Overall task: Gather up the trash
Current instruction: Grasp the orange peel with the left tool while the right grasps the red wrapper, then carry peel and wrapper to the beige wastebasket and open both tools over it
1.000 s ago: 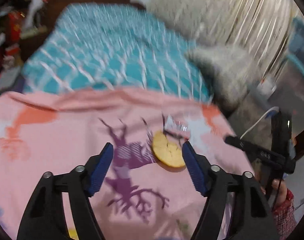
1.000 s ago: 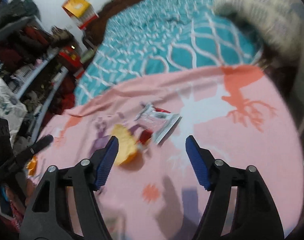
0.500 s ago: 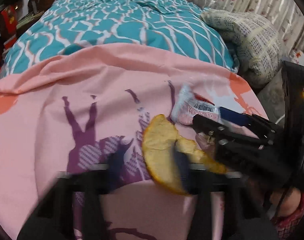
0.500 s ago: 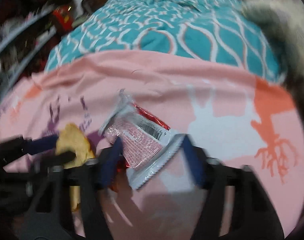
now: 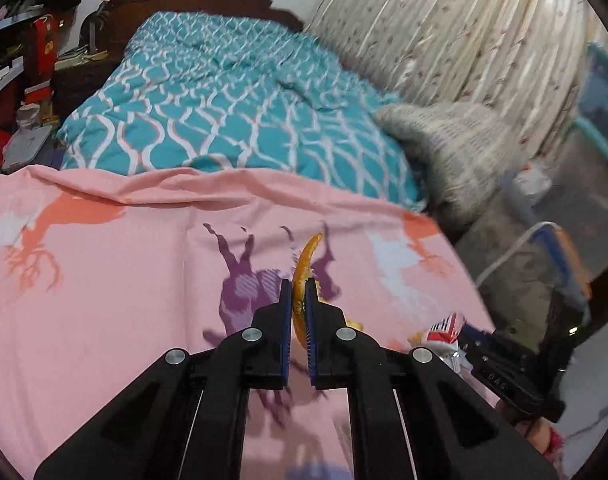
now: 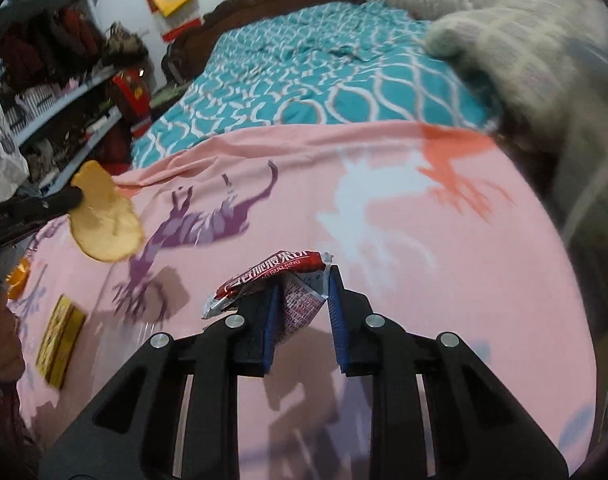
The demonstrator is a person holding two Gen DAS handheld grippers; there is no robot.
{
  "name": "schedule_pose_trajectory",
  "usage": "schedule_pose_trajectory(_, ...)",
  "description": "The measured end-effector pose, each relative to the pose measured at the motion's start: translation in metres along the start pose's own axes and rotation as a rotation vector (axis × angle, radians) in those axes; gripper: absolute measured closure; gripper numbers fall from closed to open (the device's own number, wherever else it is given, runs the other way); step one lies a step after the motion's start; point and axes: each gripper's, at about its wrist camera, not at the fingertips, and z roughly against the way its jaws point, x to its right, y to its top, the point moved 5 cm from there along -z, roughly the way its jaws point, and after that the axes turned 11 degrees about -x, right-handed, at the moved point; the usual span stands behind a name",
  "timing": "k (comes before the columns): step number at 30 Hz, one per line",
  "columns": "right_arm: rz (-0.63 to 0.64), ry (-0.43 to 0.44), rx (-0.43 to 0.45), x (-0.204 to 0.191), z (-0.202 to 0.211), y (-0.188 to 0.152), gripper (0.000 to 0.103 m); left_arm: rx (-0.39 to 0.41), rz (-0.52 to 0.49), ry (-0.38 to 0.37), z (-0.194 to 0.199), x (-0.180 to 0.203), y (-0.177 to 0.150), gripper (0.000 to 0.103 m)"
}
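Observation:
An orange peel [image 5: 308, 254] stands on edge between the blue pads of my left gripper [image 5: 298, 286], whose jaws are closing tight on it above the pink sheet [image 5: 104, 300]. In the right wrist view the same peel [image 6: 104, 220] hangs off the sheet at the left, pinched by that gripper's tip. My right gripper [image 6: 304, 280] has its jaws closing on a red and silver snack wrapper [image 6: 280, 270], crumpled between the pads and lifted off the sheet. From the left wrist view the wrapper [image 5: 443, 330] shows at the lower right.
A yellow box [image 6: 60, 346] and a small orange scrap [image 6: 18, 280] lie on the pink sheet [image 6: 423, 280] at the left, near a hand [image 6: 0, 336]. Beyond are a teal quilt [image 5: 224, 112], a grey blanket [image 5: 443, 140], a curtain and cluttered shelves [image 6: 64, 100].
Both grippers went from open to shut. The left one took the peel and the right one the wrapper, and both pieces have come up off the sheet.

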Motion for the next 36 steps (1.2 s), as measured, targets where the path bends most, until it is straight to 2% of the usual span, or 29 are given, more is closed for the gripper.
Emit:
schedule_pose_trajectory(3, -0.069, 0.006, 0.029, 0.016, 0.032, -0.04, 0.078, 0.017, -0.034, -0.07, 0.028, 0.018, -0.02, 0.097)
schedule_pose_trajectory(6, -0.143, 0.011, 0.043, 0.032, 0.057, -0.08, 0.078, -0.002, -0.087, -0.155, 0.041, 0.05, -0.04, 0.097)
schedule_pose_trajectory(9, -0.195, 0.003, 0.052, 0.042, 0.079, -0.119, 0.078, -0.055, -0.148, -0.233, 0.04, 0.087, -0.064, 0.097)
schedule_pose_trajectory(14, -0.243, 0.018, 0.06, 0.04, 0.102, -0.178, 0.078, -0.18, -0.251, -0.268, 0.016, 0.136, -0.118, 0.097)
schedule_pose_trajectory(18, -0.255, -0.002, 0.07, 0.034, 0.107, -0.209, 0.077, -0.288, -0.315, -0.263, -0.013, 0.163, -0.164, 0.097)
schedule_pose_trajectory(22, -0.266, -0.052, 0.086, 0.037, 0.112, -0.232, 0.072, -0.314, -0.408, -0.173, -0.035, 0.179, -0.193, 0.097)
schedule_pose_trajectory(24, -0.275, -0.06, 0.087, 0.04, 0.114, -0.237, 0.058, -0.33, -0.433, -0.113, -0.047, 0.177, -0.202, 0.097)
schedule_pose_trajectory(25, -0.28, -0.065, 0.095, 0.041, 0.116, -0.24, 0.04, -0.335, -0.434, -0.098, -0.05, 0.175, -0.204, 0.097)
schedule_pose_trajectory(26, -0.285, -0.072, 0.116, 0.042, 0.12, -0.244, 0.032, -0.334, -0.434, -0.086, -0.053, 0.173, -0.204, 0.096)
schedule_pose_trajectory(29, -0.277, -0.081, 0.143, 0.042, 0.13, -0.248, 0.032, -0.336, -0.424, -0.08, -0.055, 0.17, -0.205, 0.092)
schedule_pose_trajectory(30, -0.274, -0.081, 0.146, 0.043, 0.131, -0.248, 0.032, -0.337, -0.424, -0.083, -0.054, 0.17, -0.206, 0.088)
schedule_pose_trajectory(32, -0.268, -0.076, 0.154, 0.042, 0.136, -0.25, 0.031, -0.328, -0.43, -0.082, -0.051, 0.172, -0.206, 0.07)
schedule_pose_trajectory(33, -0.264, -0.074, 0.158, 0.042, 0.139, -0.252, 0.031, -0.324, -0.434, -0.088, -0.05, 0.174, -0.207, 0.057)
schedule_pose_trajectory(34, -0.261, -0.076, 0.162, 0.041, 0.14, -0.252, 0.031, -0.318, -0.439, -0.088, -0.049, 0.175, -0.208, 0.053)
schedule_pose_trajectory(36, -0.259, -0.082, 0.165, 0.041, 0.142, -0.252, 0.03, -0.314, -0.457, -0.084, -0.048, 0.179, -0.21, 0.053)
